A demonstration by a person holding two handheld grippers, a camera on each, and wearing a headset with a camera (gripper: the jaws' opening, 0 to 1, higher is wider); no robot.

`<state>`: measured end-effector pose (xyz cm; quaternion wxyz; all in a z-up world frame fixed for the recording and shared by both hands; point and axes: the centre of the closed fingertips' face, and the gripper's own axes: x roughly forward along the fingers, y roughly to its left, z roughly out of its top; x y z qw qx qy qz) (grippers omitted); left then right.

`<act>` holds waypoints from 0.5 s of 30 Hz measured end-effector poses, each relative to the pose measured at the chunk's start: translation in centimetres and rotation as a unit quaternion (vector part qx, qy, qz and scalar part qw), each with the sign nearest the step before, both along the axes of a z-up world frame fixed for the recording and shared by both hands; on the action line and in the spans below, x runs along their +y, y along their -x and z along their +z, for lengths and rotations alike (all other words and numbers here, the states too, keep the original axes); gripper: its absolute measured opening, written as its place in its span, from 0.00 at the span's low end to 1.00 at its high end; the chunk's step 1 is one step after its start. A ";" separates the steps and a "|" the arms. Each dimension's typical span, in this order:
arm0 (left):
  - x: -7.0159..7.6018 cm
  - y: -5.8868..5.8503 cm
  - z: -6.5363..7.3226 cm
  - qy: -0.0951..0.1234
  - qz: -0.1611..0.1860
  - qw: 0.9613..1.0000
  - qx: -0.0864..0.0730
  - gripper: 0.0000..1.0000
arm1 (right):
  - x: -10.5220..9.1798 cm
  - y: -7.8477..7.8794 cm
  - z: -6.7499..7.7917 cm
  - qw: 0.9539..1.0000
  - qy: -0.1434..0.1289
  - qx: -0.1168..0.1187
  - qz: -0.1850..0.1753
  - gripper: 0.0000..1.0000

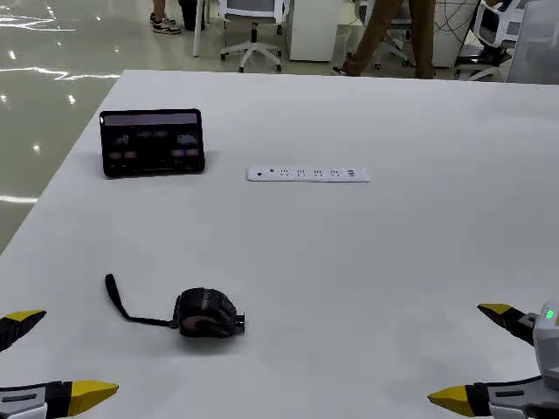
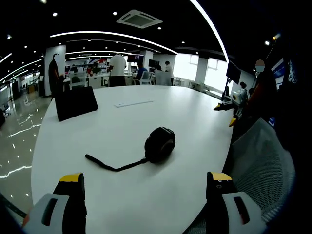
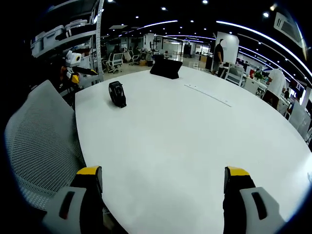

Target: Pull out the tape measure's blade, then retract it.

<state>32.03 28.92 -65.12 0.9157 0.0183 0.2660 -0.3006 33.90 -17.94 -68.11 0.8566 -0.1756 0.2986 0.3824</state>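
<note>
Left gripper (image 1: 70, 353) and right gripper (image 1: 465, 353) hover, jaws spread wide and empty; tape measure (image 1: 207, 313) lies near the left, tablet (image 1: 153, 142) and power strip (image 1: 307, 174) well beyond.

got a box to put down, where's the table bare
Widest bare patch: the table right of the tape measure, nearer than the power strip. Also bare between the tablet and the tape measure. Nowhere crowded; near left is tightest, by the strap.

the left gripper (image 1: 74, 353), left of the tape measure (image 1: 208, 313), has black jaws with yellow tips and pale grey slotted bases. the right gripper (image 1: 456, 353), right of the tape measure, matches it, with a small green light (image 1: 548, 314).
</note>
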 end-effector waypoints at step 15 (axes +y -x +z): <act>-0.3 0.2 -0.1 -0.001 0.007 1.000 0.005 1.00 | 1.0 0.4 -0.1 1.000 -0.005 0.001 0.013 1.00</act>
